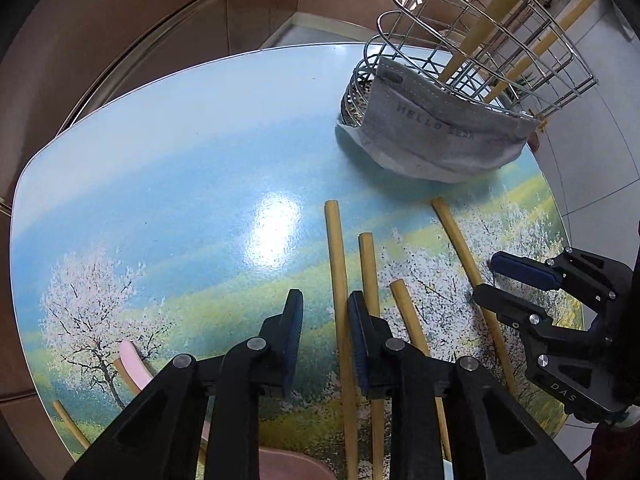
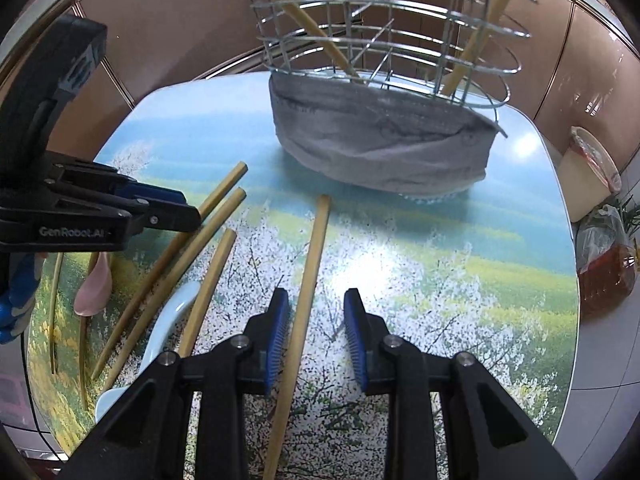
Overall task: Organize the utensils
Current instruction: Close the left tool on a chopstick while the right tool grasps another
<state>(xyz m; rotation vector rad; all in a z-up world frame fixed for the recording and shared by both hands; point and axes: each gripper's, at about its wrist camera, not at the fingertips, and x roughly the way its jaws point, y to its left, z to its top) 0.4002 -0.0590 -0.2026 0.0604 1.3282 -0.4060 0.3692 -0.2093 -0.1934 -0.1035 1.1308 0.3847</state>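
Several bamboo chopsticks lie on the landscape-print table [image 1: 180, 160]. My left gripper [image 1: 326, 312] is open low over the table; one chopstick [image 1: 338, 280] runs between its fingers. My right gripper [image 2: 316, 312] is open with another chopstick [image 2: 310, 280] between its fingers, near the left one, not clamped. The right gripper also shows in the left wrist view [image 1: 486, 278]; the left gripper shows in the right wrist view [image 2: 188, 208]. A wire utensil basket [image 2: 380, 40] wrapped in grey cloth [image 2: 380, 140] stands at the far side and holds a few chopsticks [image 2: 304, 20].
A pink spoon [image 2: 94, 284] and a light blue spoon [image 2: 168, 320] lie among the chopsticks at the left. Brown cabinets [image 1: 120, 40] stand behind the table. A cream bin [image 2: 588, 176] and a bagged bottle [image 2: 608, 272] sit on the floor to the right.
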